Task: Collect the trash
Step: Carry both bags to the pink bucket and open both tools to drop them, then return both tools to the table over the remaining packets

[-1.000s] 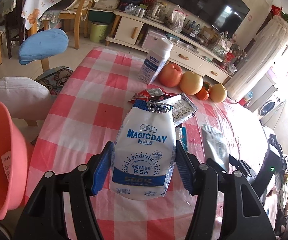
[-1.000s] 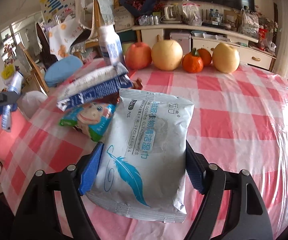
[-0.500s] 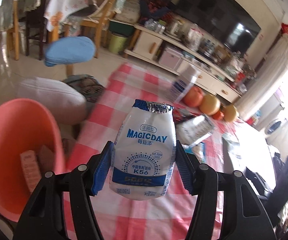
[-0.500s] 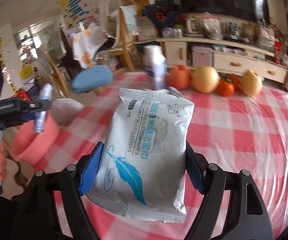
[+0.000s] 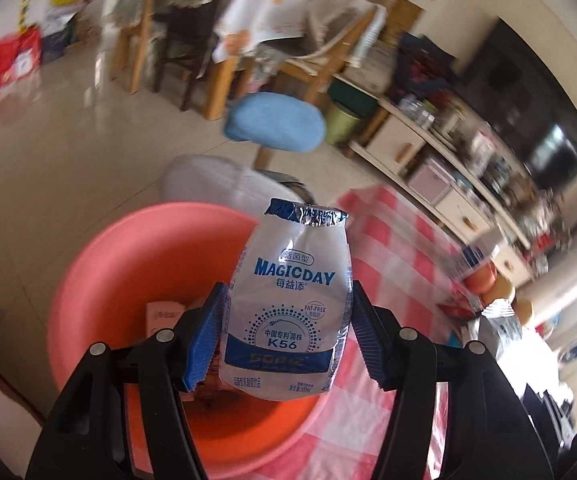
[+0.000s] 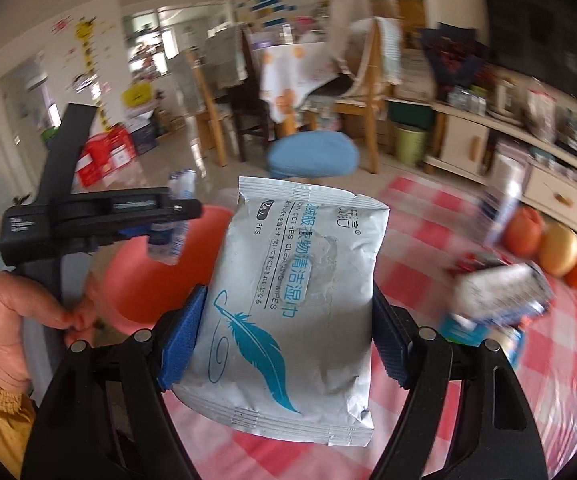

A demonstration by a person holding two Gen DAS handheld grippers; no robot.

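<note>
My left gripper point(image 5: 288, 336) is shut on a white and blue yogurt pouch point(image 5: 288, 300) and holds it upright over a pink plastic basin point(image 5: 136, 264) beside the table. A small carton point(image 5: 162, 314) lies inside the basin. My right gripper point(image 6: 288, 340) is shut on a silver wet-wipes packet point(image 6: 292, 292) with a blue feather print, above the red checked tablecloth point(image 6: 428, 220). The right wrist view shows the left gripper point(image 6: 168, 216) from the side, gripped by a hand point(image 6: 20, 320), with the basin point(image 6: 160, 268) below it.
More wrappers point(image 6: 496, 292) lie on the cloth at the right, with fruit point(image 6: 556, 248) and a white bottle point(image 6: 504, 208) behind. A blue-cushioned stool point(image 5: 274, 122), a grey cushion point(image 5: 208, 180), wooden chairs point(image 6: 208, 96) and a low cabinet point(image 5: 428, 160) stand beyond the table.
Both grippers swung left off the table's middle, each keeping its item. The basin went from the left edge to under the pouch. The left gripper and hand grew larger in the right wrist view.
</note>
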